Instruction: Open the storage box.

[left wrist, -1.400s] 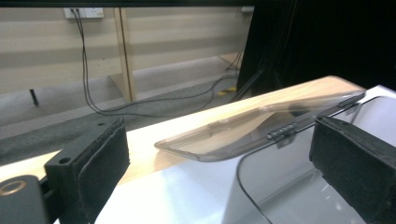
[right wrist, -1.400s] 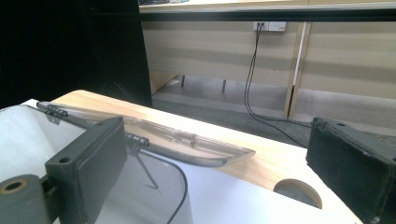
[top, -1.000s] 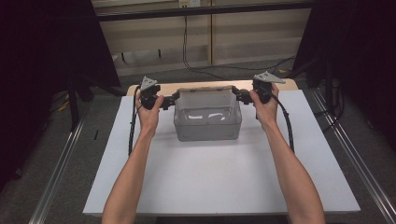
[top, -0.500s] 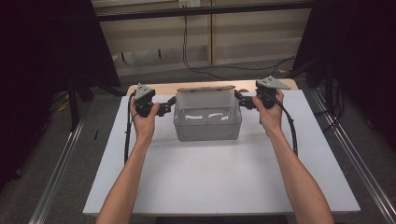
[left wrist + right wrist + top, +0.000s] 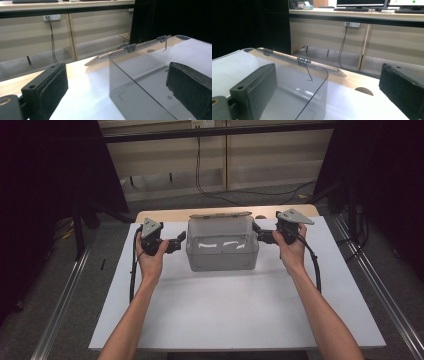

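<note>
Clear plastic bin [image 5: 222, 251] standing upright at the far middle of the white surface [image 5: 235, 305], its hinged lid [image 5: 220, 214] folded back behind the far rim; the bin appears empty. The left gripper [image 5: 176, 241] sits just beside the bin's left end wall and the right gripper [image 5: 259, 233] just beside its right end wall, each held by a hand. In the left gripper view the fingers [image 5: 46, 91] are spread apart, one outside the wall and the other seen through the clear plastic; in the right gripper view the fingers [image 5: 254, 87] are likewise parted astride the wall. Neither pair presses the plastic. Judged progress: both grippers are placed for a two-sided hold, but the grasp is not yet made; closing on the walls and any lifting or shifting of the bin remain.
</note>
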The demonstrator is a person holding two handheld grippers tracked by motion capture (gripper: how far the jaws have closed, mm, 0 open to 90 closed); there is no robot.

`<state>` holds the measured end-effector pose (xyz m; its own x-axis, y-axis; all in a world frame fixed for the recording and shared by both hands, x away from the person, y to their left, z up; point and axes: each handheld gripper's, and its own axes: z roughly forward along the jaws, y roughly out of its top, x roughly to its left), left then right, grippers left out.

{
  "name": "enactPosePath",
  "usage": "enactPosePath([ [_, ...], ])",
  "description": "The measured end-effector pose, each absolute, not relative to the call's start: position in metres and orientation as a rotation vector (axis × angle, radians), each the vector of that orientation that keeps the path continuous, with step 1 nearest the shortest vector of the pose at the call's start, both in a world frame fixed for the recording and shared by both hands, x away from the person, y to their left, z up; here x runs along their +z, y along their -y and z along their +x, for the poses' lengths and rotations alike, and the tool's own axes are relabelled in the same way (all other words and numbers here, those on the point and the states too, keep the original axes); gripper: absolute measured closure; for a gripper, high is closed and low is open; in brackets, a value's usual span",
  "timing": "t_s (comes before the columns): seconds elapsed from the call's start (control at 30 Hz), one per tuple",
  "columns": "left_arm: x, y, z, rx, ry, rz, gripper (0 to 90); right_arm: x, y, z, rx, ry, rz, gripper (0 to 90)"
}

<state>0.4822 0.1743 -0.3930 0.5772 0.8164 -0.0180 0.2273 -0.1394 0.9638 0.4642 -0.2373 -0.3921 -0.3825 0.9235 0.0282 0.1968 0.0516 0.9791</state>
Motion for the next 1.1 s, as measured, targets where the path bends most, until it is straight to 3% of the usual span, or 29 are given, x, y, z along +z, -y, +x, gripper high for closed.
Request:
enactPosePath([
  [1.1,-0.405,-0.195,0.412,0.719,-0.864,1.58,4.2,-0.388,0.247,0.394,1.36,-1.614,1.057,1.1],
])
